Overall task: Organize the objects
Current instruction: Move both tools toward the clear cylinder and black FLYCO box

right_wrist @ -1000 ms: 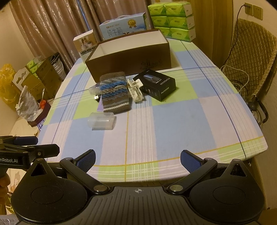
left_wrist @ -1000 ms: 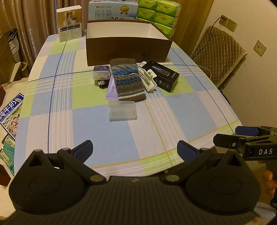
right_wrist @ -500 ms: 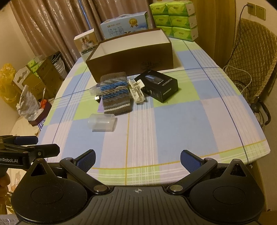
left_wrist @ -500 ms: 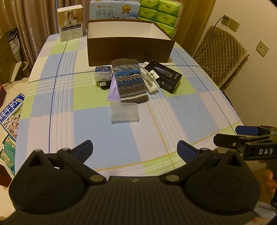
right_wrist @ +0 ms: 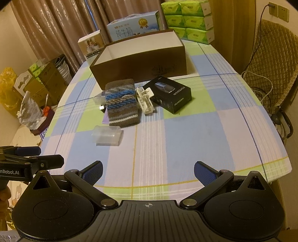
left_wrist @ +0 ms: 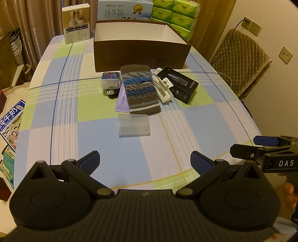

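An open brown box stands at the far middle of the checked table. In front of it lie a striped knitted pouch, a black product box, a white clip, a small tin, a black USB stick, a purple card and a clear plastic case. My left gripper is open and empty over the near table edge. My right gripper is open and empty beside it.
A milk carton, green tissue packs and a small printed box stand behind the brown box. A padded chair is at the right. Boxes and bags crowd the floor at the left.
Both grippers have edged forward toward the objects. They stay open. Nothing on the table has moved.
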`<state>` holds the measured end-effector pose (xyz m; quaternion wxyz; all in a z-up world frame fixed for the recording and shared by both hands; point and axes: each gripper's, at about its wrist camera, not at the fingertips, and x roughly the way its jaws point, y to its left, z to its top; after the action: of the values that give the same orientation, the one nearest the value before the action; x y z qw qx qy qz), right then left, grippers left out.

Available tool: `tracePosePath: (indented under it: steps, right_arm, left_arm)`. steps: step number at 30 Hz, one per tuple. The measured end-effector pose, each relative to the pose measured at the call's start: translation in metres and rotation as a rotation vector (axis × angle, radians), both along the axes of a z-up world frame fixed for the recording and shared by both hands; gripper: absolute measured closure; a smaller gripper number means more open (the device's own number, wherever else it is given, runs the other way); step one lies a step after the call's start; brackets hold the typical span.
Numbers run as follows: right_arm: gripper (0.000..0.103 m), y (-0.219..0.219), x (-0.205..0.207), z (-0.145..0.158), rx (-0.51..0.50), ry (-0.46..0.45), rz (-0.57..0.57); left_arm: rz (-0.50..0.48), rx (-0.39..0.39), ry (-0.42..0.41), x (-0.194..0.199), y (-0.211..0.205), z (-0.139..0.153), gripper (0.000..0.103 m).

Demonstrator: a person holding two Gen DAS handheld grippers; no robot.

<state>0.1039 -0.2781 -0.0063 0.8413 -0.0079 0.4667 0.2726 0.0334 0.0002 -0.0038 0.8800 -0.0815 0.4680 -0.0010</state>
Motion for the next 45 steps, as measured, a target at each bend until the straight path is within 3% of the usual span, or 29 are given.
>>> tracePosePath:
  steps: [23,45]
  right_arm:
    - [0.002,-0.001,0.063,-0.012,-0.003,0.019,0.024]
    - [0.002,-0.009,0.138,-0.036,-0.016,0.044,0.038]
  left_arm:
    - [0.072,0.024,0.033,0.045,0.004,-0.013,0.001]
    - [0.1,0.068,0.116,0.11,0.001,-0.076,0.003]
